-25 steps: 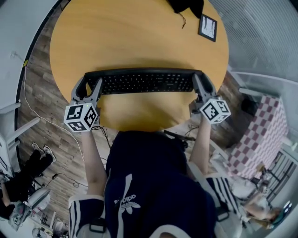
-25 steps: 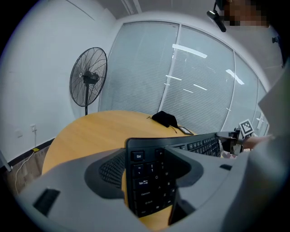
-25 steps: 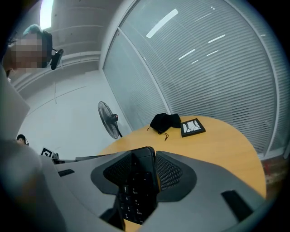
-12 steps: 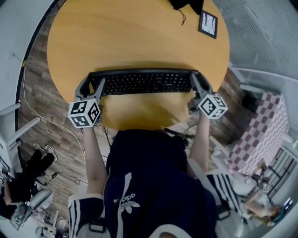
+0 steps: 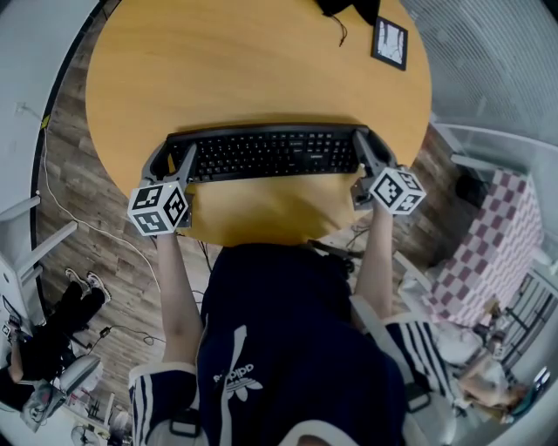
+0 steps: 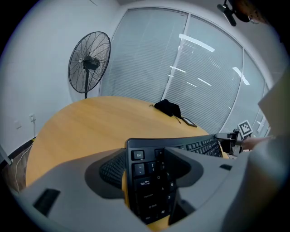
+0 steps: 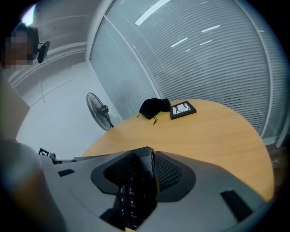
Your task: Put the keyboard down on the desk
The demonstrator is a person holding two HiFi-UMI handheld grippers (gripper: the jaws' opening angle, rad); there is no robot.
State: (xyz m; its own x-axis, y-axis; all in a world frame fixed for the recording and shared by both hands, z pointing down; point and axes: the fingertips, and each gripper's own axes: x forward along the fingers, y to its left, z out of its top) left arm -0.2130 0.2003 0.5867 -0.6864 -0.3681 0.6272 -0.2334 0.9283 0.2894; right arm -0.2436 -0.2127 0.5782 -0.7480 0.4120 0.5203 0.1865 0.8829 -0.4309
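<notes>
A long black keyboard (image 5: 266, 153) lies crosswise over the near part of the round wooden desk (image 5: 261, 61). My left gripper (image 5: 171, 162) is shut on its left end and my right gripper (image 5: 366, 152) on its right end. In the left gripper view the keyboard (image 6: 147, 181) runs between the grey jaws of the left gripper (image 6: 145, 156), Esc key uppermost. In the right gripper view the number-pad end of the keyboard (image 7: 131, 190) sits pinched in the right gripper (image 7: 144, 158). I cannot tell whether the keyboard touches the desk.
At the far side of the desk lie a black pouch (image 5: 350, 10) and a small framed picture (image 5: 390, 42). A standing fan (image 6: 89, 63) is behind the desk. Cables run over the wooden floor (image 5: 70, 192) on the left, and a chequered object (image 5: 488, 253) stands on the right.
Both grippers and the keyboard have shifted a little farther from the person, over the desk. The grip on both ends is unchanged.
</notes>
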